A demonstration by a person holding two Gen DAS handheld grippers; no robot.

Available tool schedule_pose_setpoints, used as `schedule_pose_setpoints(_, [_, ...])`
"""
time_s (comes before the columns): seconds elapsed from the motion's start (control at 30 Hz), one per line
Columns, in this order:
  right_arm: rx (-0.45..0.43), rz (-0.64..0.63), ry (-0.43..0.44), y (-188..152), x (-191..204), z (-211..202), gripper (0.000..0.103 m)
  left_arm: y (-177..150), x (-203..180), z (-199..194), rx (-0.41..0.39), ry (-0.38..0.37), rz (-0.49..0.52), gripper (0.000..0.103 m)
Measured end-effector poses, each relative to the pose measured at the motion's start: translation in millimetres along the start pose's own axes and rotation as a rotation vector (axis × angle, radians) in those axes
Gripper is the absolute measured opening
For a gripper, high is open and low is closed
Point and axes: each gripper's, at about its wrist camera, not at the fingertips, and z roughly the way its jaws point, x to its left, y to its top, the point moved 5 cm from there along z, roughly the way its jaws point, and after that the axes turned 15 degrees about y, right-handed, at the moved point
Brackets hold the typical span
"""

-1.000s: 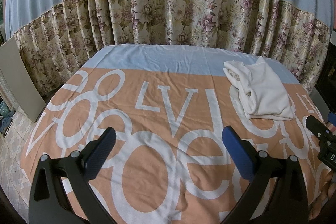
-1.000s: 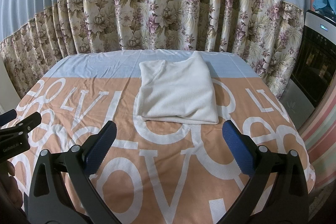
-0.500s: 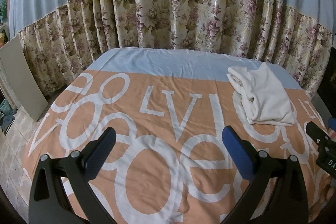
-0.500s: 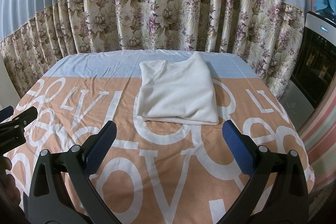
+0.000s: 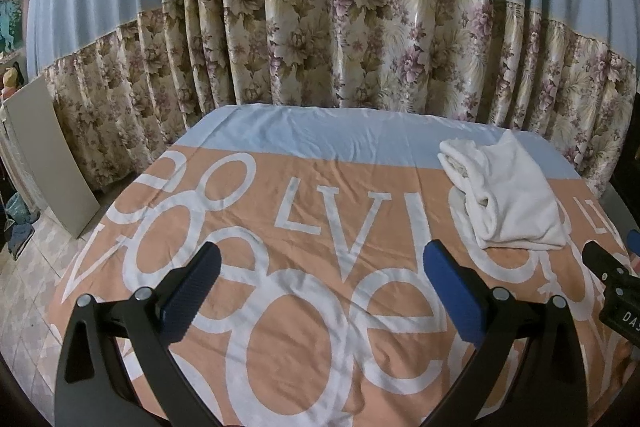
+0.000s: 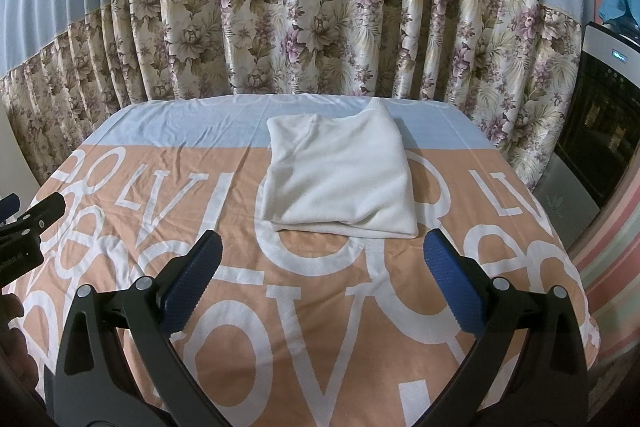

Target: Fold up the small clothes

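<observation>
Several white letters [image 5: 352, 223]: "LVI"

A peach bedsheet [image 6: 320, 327] with big white letters and a pale blue band along its far edge covers the table. Behind it hangs a curtain [image 6: 304, 39], plain blue above and floral below (the flowers mauve and tan on cream). A beige board [image 5: 48, 159] leans at far left on the tiled floor [image 5: 28, 271], and a dark appliance [image 6: 600, 115] stands far right.
</observation>
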Motion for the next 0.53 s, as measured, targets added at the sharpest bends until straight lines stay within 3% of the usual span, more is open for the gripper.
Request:
schedule_pose_setpoints(0.13, [0.000,0.001,0.000,0.1,0.1,0.0,0.100,-0.5,0.0,-0.1,0.004,-0.007,0.003,0.101])
schedule_pose_setpoints(0.23, [0.000,0.002,0.000,0.2,-0.3,0.0,0.100,-5.2,-3.9,5.2,0.055,-0.059,0.015,0.101])
schedule_pose_setpoints(0.53, [0.001,0.004,0.001,-1.3,0.4,-0.3,0.100,-9.3,-0.7,9.0,0.068,-0.033,0.015,0.101])
